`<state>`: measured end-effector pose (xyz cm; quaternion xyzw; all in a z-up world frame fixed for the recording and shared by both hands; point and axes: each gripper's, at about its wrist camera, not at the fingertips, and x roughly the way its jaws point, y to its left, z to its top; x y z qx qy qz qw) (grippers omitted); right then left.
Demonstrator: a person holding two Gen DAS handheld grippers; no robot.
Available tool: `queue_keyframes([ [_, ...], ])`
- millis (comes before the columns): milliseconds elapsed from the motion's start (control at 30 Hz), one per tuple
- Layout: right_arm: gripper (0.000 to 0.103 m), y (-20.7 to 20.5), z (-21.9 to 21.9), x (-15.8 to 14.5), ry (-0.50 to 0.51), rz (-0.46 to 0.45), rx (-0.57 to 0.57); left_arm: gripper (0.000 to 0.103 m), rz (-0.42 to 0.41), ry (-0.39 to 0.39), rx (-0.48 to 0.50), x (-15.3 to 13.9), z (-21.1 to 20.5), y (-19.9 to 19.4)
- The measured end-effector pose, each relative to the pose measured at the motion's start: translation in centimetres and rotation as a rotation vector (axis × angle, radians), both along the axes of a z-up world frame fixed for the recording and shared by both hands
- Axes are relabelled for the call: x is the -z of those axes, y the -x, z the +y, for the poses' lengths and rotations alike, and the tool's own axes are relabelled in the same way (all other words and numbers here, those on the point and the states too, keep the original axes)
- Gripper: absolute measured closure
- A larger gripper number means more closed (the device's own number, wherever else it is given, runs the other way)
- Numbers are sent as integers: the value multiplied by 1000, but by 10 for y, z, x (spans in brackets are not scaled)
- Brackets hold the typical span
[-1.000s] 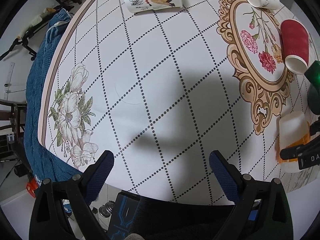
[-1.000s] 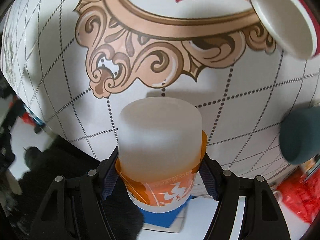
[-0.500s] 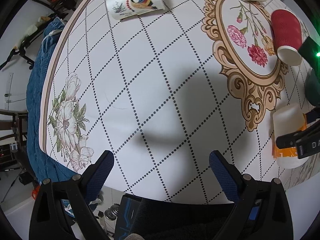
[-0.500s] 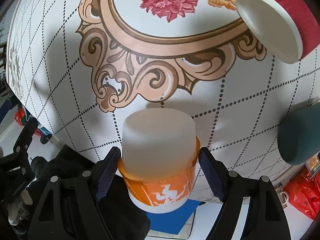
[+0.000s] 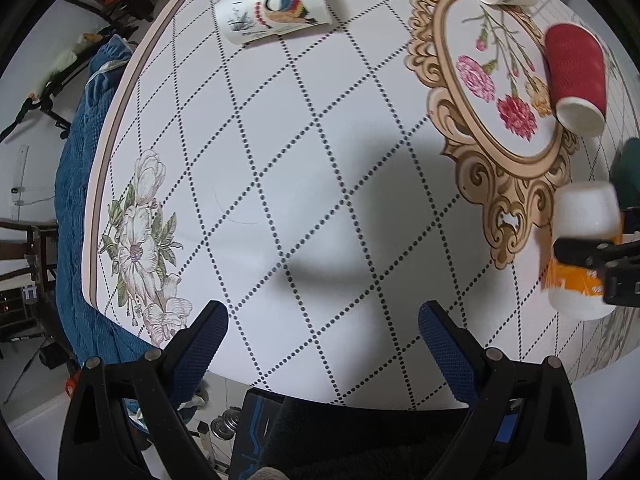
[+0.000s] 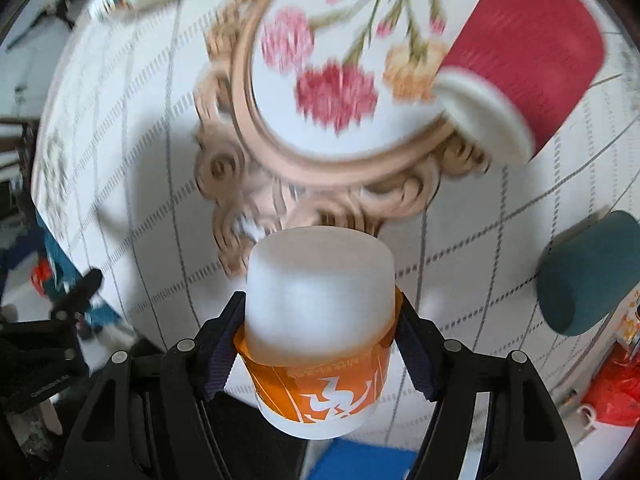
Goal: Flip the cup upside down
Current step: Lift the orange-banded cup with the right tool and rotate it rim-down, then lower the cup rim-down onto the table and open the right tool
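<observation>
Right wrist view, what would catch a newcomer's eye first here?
The frosted cup with an orange band, clamped between the right tongs near the table edge. Beyond it a red ribbed paper cup lies on its side on the floral medallion, and a dark teal cup lies to the right.

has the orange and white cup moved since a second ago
Yes. In the left wrist view the orange and white cup sits higher against the ornate scroll print, lifted in the right gripper.

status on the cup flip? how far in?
Done: the right hand-held gripper is clamped on the frosted cup with the orange band. In hand: carrying it, apparently clear of the tablecloth. Left: set it down inverted and let go. The left hand-held gripper is open, holding nothing. Red cup lies on its side.
</observation>
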<state>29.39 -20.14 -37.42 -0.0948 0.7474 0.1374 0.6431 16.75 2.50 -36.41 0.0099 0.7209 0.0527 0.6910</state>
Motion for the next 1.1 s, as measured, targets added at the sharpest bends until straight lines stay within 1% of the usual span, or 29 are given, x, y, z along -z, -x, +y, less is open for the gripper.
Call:
queue_keyframes([
  [167, 30, -1, -3, -33, -98, -238, 67, 6, 4, 16, -59, 1, 17, -7],
  [233, 30, -9, 3, -49, -137, -315, 99, 6, 3, 21, -77, 1, 22, -11],
  [300, 30, -4, 8, -55, -158, -412, 109, 6, -4, 17, -91, 2, 26, -15],
  [400, 31, 13, 27, -50, -164, -534, 98, 6, -8, 19, -101, 2, 29, -20],
  [467, 30, 26, 38, -40, -166, -578, 83, 6, -9, 16, -102, 2, 29, -22],
  [500, 30, 34, 46, -30, -165, -589, 77, 6, -8, 17, -102, 2, 28, -23],
  [533, 30, 40, 47, -30, -167, -611, 66, 6, -9, 16, -101, 2, 28, -23],
  [600, 30, 49, 46, -29, -164, -629, 46, 6, -10, 11, -96, 2, 26, -20],
  [733, 30, 62, 43, -27, -163, -617, 39, 6, -10, 8, -86, -1, 13, -14],
  [867, 29, 69, 42, -22, -144, -586, 55, 6, -29, 7, -82, -6, 6, -8],
  [967, 29, 73, 38, -18, -138, -544, 85, 6, -50, 6, -86, -13, 2, -3],
  [1000, 25, 75, 35, -19, -142, -533, 99, 6, -58, 7, -86, -16, 0, -1],
  [1033, 19, 77, 33, -21, -146, -523, 110, 6, -66, 8, -84, -19, -2, 1],
  [1100, 13, 83, 27, -28, -139, -509, 125, 6, -86, 1, -71, -26, -7, 6],
])
